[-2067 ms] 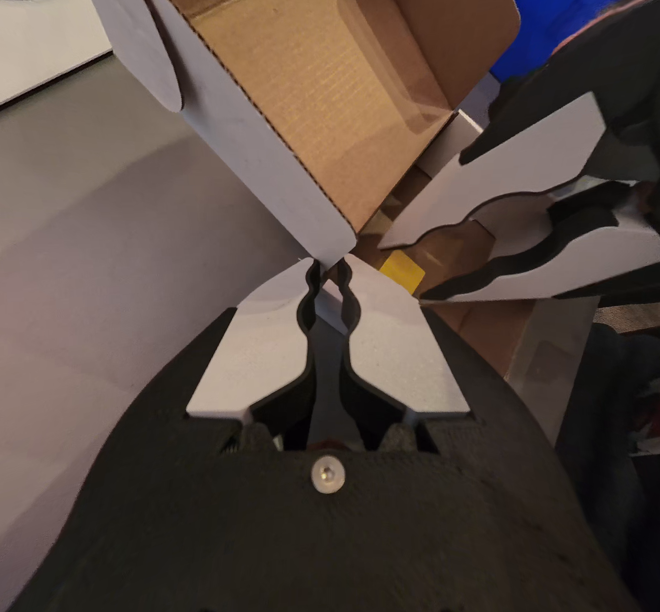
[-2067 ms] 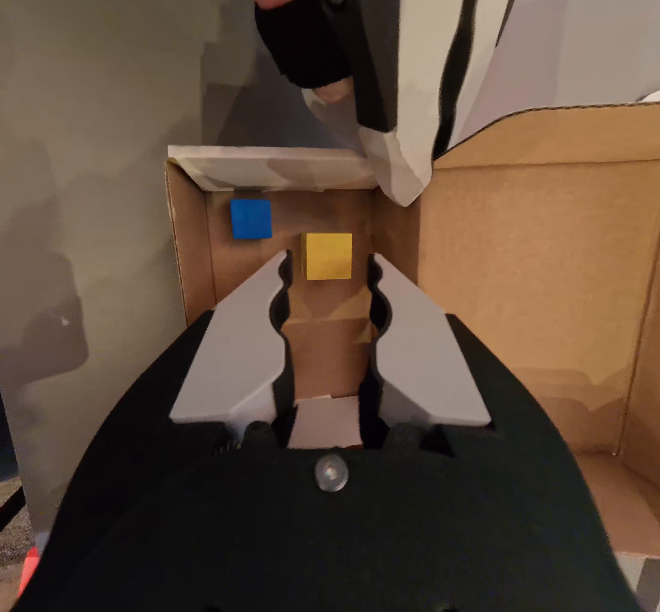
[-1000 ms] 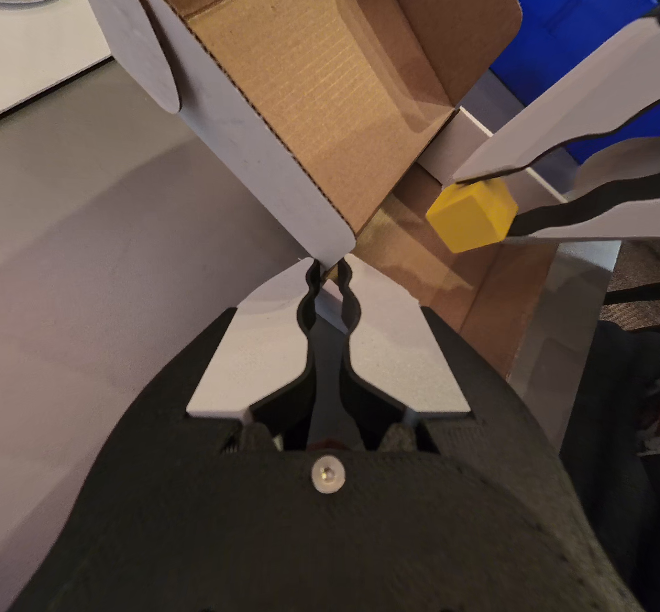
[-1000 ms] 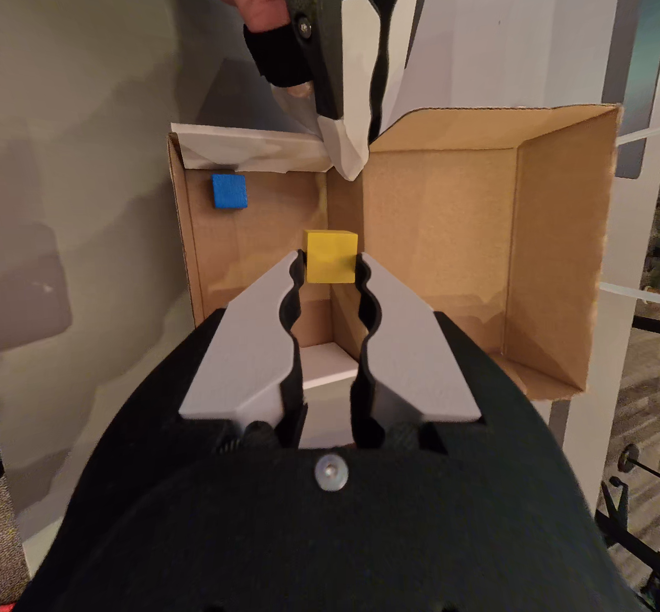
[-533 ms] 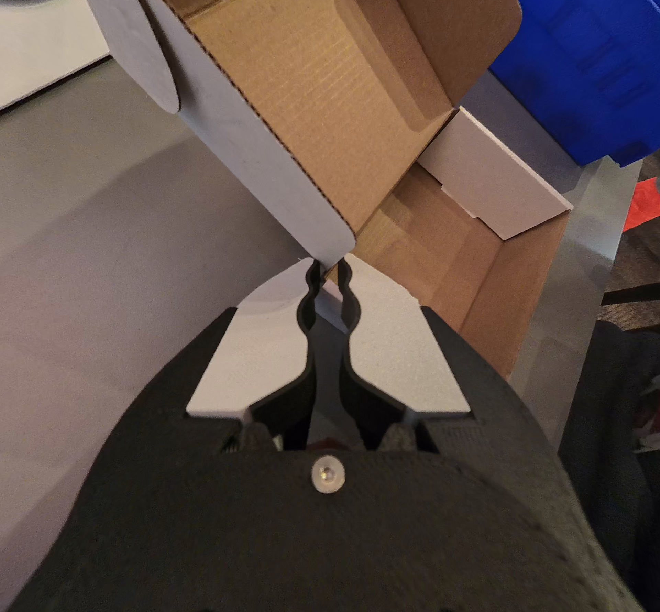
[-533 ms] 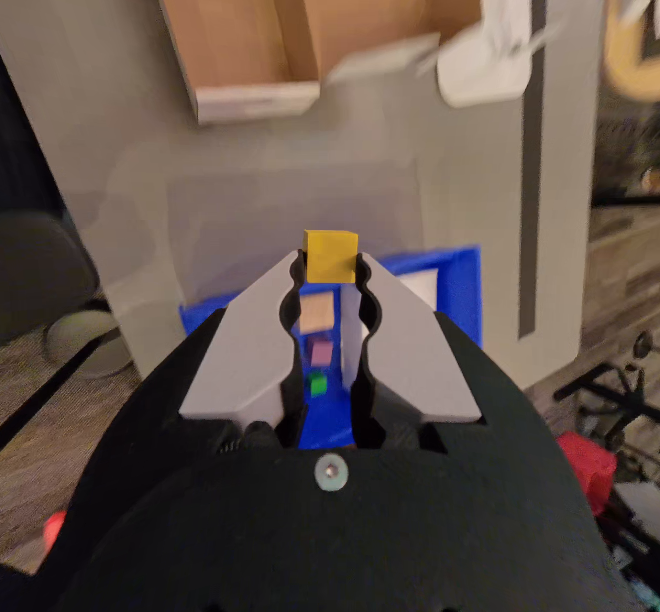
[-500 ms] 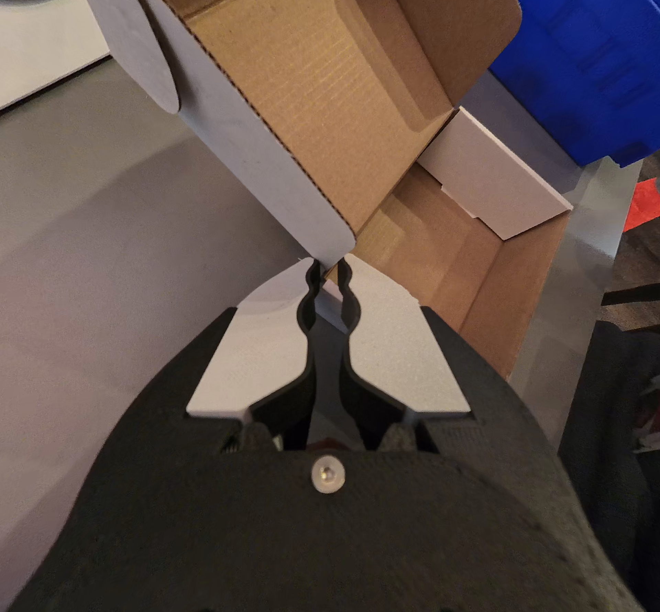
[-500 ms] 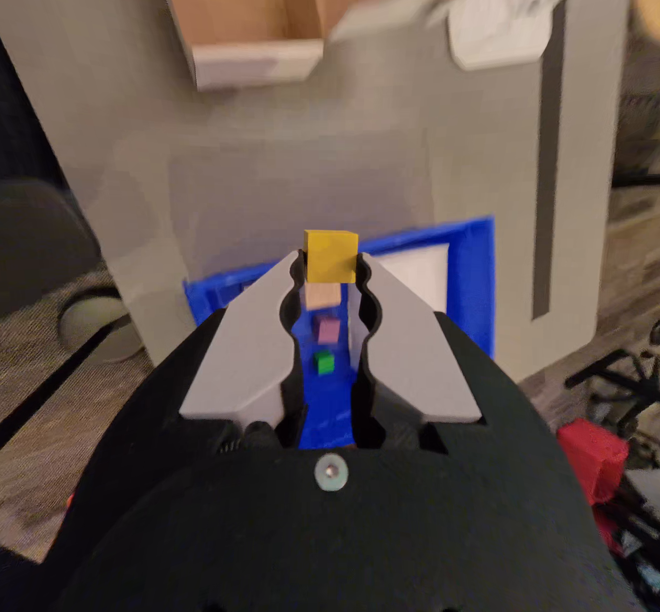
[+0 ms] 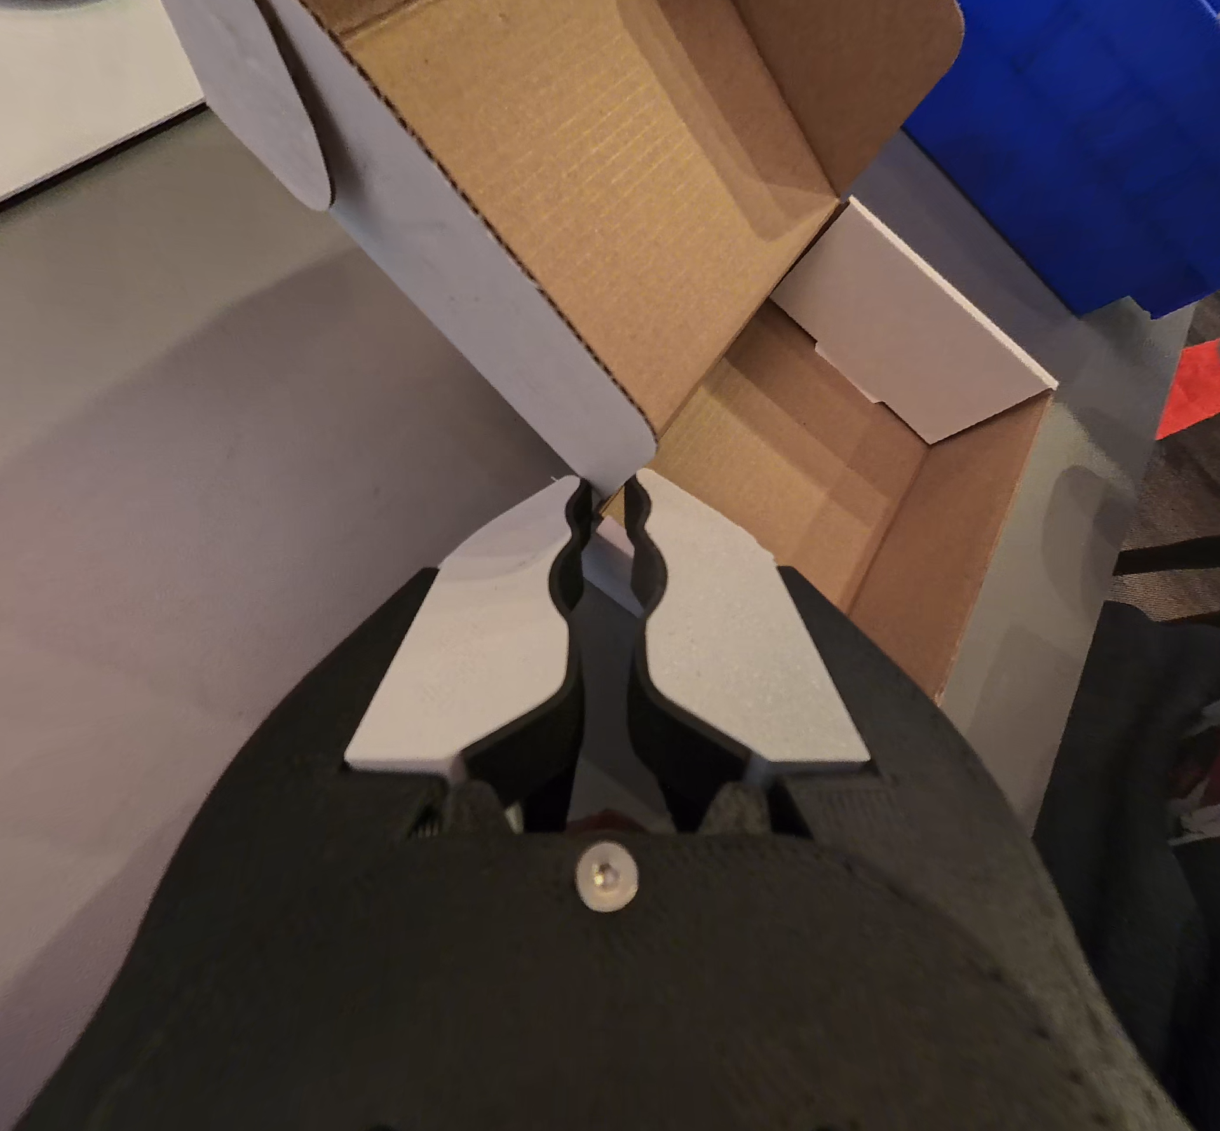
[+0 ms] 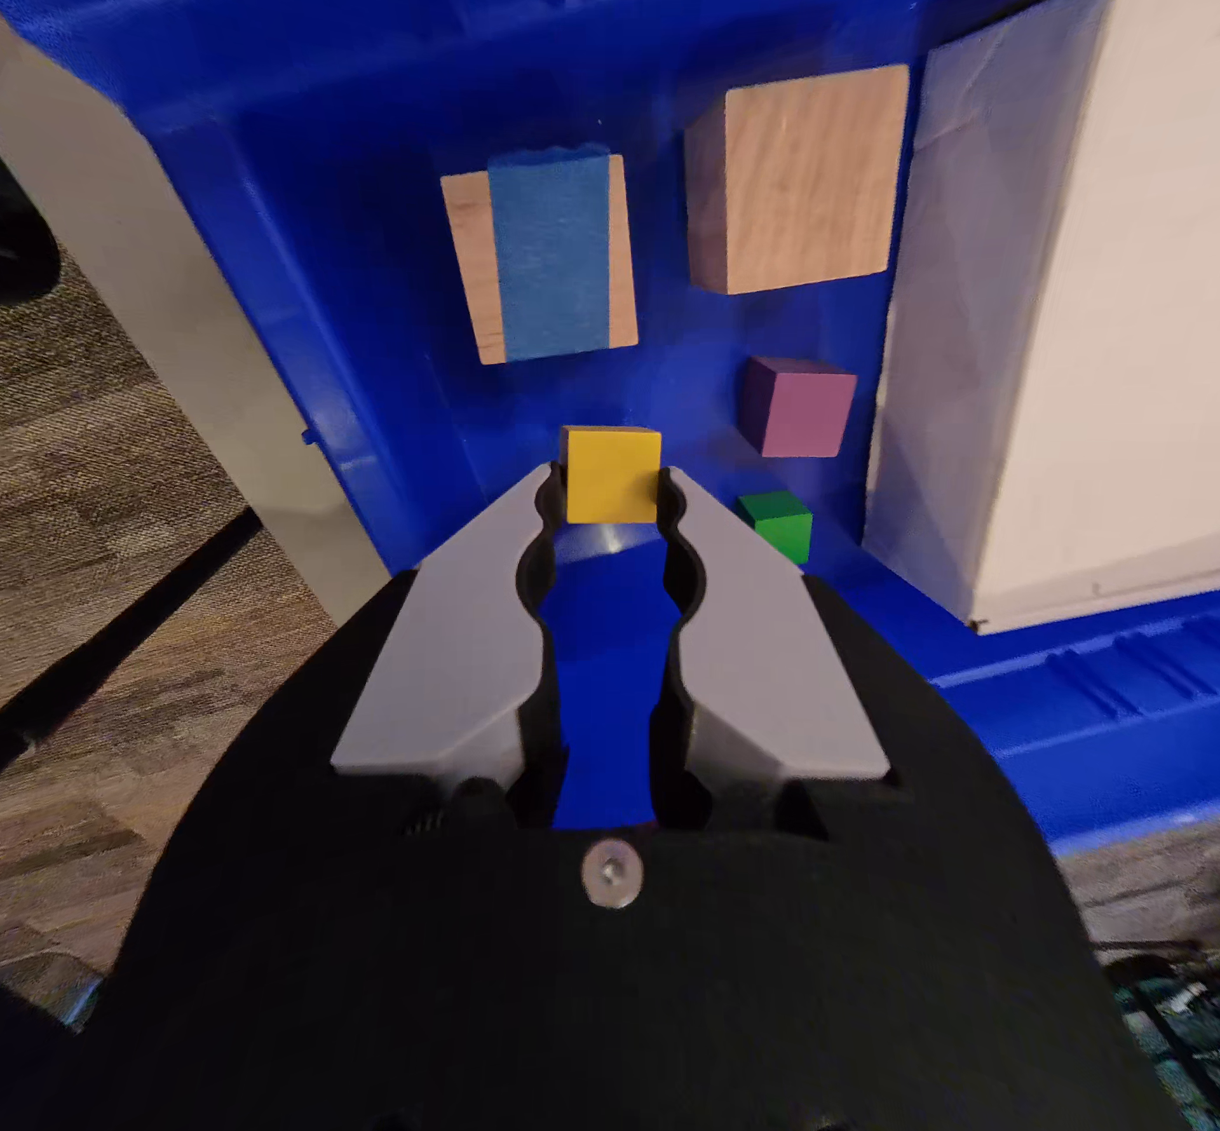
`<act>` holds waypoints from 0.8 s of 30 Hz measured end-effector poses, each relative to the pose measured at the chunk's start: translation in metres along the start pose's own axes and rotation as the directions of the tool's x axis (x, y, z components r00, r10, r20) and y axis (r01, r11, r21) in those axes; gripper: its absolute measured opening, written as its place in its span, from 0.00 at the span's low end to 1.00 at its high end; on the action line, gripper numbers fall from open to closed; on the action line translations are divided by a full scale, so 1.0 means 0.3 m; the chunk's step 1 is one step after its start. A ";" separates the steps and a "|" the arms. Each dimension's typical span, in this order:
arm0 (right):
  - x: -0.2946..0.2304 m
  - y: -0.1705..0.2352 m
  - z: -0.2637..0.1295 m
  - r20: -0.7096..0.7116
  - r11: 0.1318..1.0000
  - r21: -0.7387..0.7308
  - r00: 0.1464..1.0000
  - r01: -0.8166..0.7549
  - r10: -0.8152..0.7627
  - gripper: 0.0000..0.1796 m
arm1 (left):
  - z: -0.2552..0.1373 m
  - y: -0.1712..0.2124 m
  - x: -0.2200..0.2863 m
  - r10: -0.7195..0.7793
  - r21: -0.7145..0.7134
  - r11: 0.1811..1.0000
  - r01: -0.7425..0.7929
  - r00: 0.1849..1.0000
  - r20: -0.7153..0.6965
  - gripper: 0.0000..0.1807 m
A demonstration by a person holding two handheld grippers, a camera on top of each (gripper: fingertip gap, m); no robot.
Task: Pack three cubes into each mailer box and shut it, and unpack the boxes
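Two wrist views are given. In the left view, the left hand-held gripper [image 9: 608, 492] is seen nearly closed, its tips pinched on the corner of a mailer box [image 9: 891, 571] where the lid's white side flap meets the near wall. The box sits on a grey table [image 9: 165, 439], close to the table's right edge. Its lid [image 9: 594, 142] is raised and tilted back, with the brown corrugated inside shown. The part of the box interior that is visible holds no cubes; a white folded flap [image 9: 904, 347] lies along its far end. A blue bin [image 9: 1089, 109] is seen beyond the box, at the upper right.

In the right view, the right hand-held gripper [image 10: 610, 482] is closed on a yellow cube [image 10: 612, 475], which is held between the fingertips above the inside of the blue bin [image 10: 330, 109]. On the bin floor are seen a wooden block wrapped with a band of blue tape [image 10: 551, 257], a larger plain wooden block [image 10: 802, 178], a purple cube [image 10: 799, 407] and a green cube [image 10: 779, 525]. A white box [image 10: 1056, 307] stands at the bin's right side. Carpeted floor [image 10: 99, 472] is visible to the left.
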State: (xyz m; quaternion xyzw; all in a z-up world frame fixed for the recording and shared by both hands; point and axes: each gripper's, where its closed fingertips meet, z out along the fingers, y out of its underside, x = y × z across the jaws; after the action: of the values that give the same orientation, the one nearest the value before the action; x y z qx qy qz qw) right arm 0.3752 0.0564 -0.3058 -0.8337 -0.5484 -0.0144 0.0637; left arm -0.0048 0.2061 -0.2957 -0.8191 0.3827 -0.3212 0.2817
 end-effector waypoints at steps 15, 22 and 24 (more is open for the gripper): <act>-0.035 -0.446 -0.342 -0.179 0.938 0.342 0.984 0.048 0.015 0.19 | 0.006 -0.003 0.003 -0.010 0.004 1.000 0.010 1.000 -0.006 0.05; -0.231 -1.067 -0.183 0.024 0.869 0.479 0.987 0.126 -0.156 0.23 | 0.006 -0.002 0.007 0.002 0.006 1.000 -0.002 1.000 0.015 0.05; -0.226 -1.134 -0.087 0.055 0.900 0.417 0.985 0.126 -0.164 0.22 | 0.005 -0.001 0.006 0.003 0.007 1.000 -0.003 1.000 0.014 0.05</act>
State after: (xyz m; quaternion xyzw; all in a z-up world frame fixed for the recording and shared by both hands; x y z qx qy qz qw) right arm 0.0377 0.1241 -0.2554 -0.7581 -0.6019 0.1338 0.2121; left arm -0.0026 0.2052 -0.2960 -0.8199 0.3808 -0.3162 0.2876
